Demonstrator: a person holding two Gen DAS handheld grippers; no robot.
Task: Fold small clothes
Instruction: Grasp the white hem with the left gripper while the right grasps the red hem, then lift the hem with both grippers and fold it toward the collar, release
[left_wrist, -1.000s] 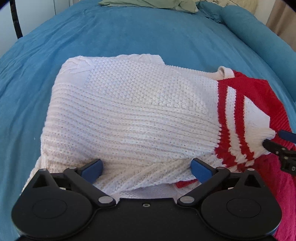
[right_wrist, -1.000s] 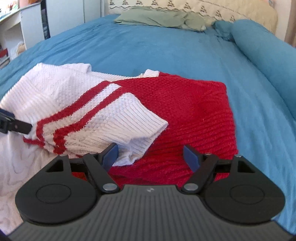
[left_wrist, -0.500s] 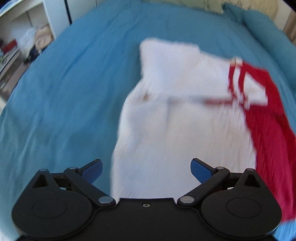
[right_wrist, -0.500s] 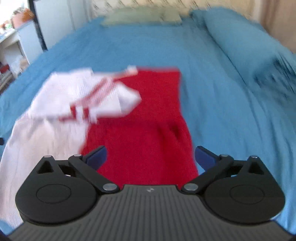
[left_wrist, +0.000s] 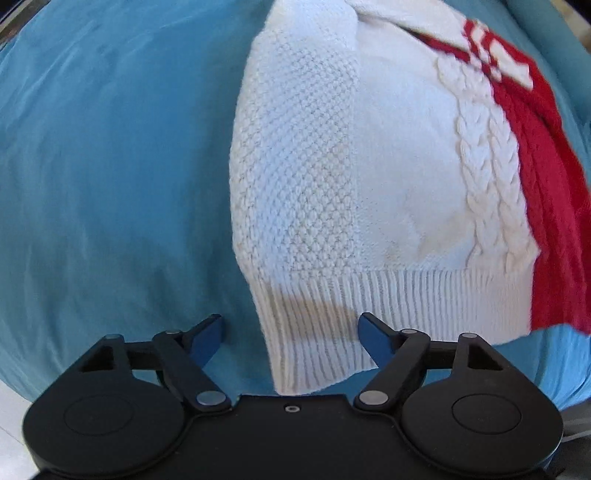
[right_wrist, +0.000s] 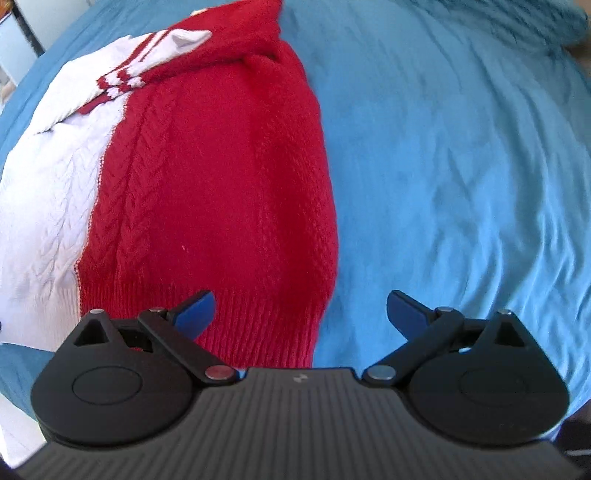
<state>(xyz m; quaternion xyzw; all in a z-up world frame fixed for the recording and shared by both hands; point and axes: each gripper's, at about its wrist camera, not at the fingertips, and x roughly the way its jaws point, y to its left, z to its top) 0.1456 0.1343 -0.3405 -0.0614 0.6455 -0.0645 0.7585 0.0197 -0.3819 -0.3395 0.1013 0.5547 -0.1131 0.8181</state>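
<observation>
A small knit sweater (left_wrist: 332, 184), white on its left half and red on its right half (right_wrist: 221, 166), lies flat on the blue bed. Its striped sleeves (right_wrist: 147, 70) are folded across the chest at the far end. My left gripper (left_wrist: 291, 336) hangs over the white hem's left corner (left_wrist: 314, 332). Its jaws are closing with that ribbed corner between them, and the pads do not press on it. My right gripper (right_wrist: 301, 315) stands wide open over the red hem's right corner (right_wrist: 280, 332), one finger above the knit, the other above the sheet.
The blue bedspread (left_wrist: 110, 184) surrounds the sweater, wrinkled to the right (right_wrist: 461, 166). The bed's near edge runs just under both grippers, with pale floor (right_wrist: 14, 435) showing at the lower left. Furniture (right_wrist: 7, 37) stands beyond the bed's far left.
Both grippers have drawn back from the folded sleeves to the sweater's hem at the near edge. The left jaws have narrowed; the right jaws have widened.
</observation>
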